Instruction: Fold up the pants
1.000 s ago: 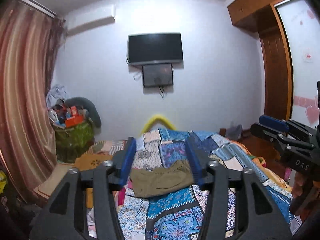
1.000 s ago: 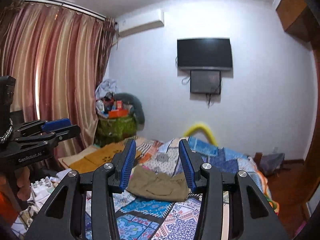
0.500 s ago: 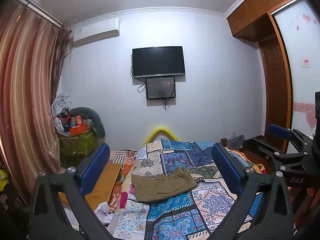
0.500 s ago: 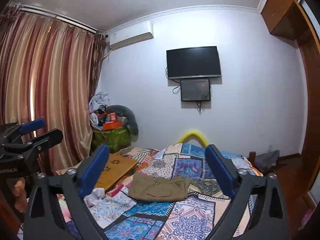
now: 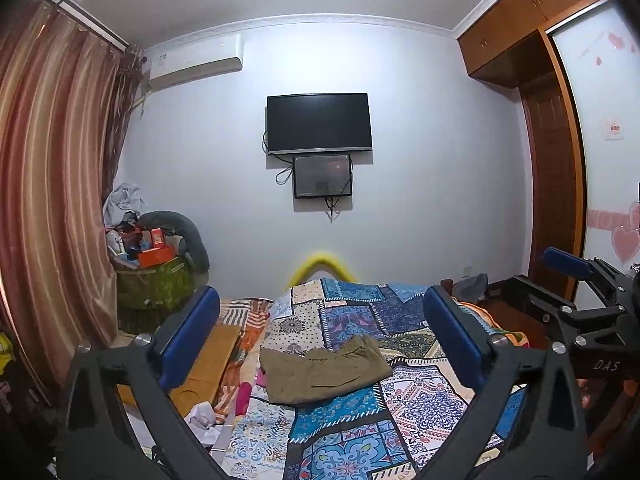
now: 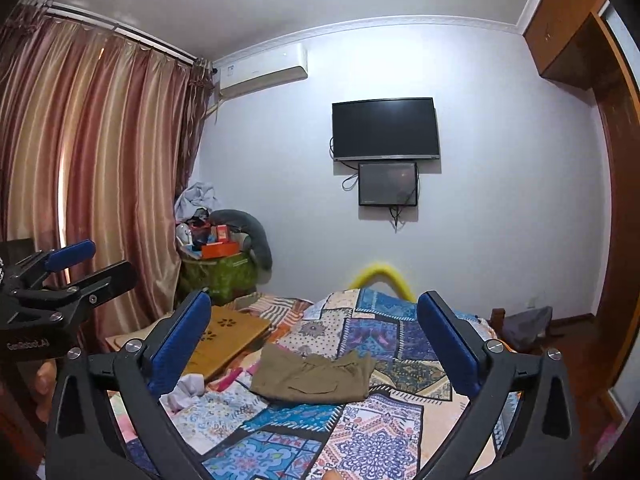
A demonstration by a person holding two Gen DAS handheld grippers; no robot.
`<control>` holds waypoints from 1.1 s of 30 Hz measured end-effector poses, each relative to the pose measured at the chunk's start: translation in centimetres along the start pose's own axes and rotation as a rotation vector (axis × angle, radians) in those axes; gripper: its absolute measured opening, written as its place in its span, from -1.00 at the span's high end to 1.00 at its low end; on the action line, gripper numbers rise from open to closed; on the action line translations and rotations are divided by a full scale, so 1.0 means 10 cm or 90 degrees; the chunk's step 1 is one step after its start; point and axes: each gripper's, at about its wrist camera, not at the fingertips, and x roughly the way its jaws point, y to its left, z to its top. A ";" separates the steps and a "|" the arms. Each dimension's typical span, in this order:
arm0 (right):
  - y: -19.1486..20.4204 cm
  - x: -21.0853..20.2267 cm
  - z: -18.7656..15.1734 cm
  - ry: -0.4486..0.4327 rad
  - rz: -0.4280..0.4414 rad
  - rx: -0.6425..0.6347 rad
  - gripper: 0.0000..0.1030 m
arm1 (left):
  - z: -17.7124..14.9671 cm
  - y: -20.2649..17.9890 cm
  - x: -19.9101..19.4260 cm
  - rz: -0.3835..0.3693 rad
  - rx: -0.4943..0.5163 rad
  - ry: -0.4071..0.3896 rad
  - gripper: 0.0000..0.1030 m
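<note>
Both grippers have spread their fingers wide and tipped upward over the last second, so more wall and ceiling now shows above the bed [image 5: 420, 404]. On its patchwork quilt [image 6: 384, 432] lie the khaki cargo pants [image 5: 324, 372], already doubled into a compact, roughly rectangular bundle near the middle, well apart from either tool. The left gripper [image 5: 320, 344] is open and empty, as is the right gripper [image 6: 314, 346]; each hangs above the near end of the bed. Judging by the slack creases, the cloth is light, soft and limp; it should sag if lifted by one point. Its gathered waistband edge [image 6: 360, 358] and the opposite corner look like the firmest places to pinch, one per gripper.
</note>
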 end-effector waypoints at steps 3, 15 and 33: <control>0.00 0.00 -0.01 0.002 0.002 0.001 -0.99 | -0.02 0.00 0.02 -0.002 -0.003 0.005 -1.00; 0.01 0.04 -0.04 0.024 0.002 0.000 -0.99 | -0.05 -0.01 0.08 -0.004 -0.009 0.014 -1.00; -0.03 0.04 -0.06 0.039 -0.004 0.005 -0.99 | -0.12 -0.01 0.17 -0.011 -0.015 0.032 -1.00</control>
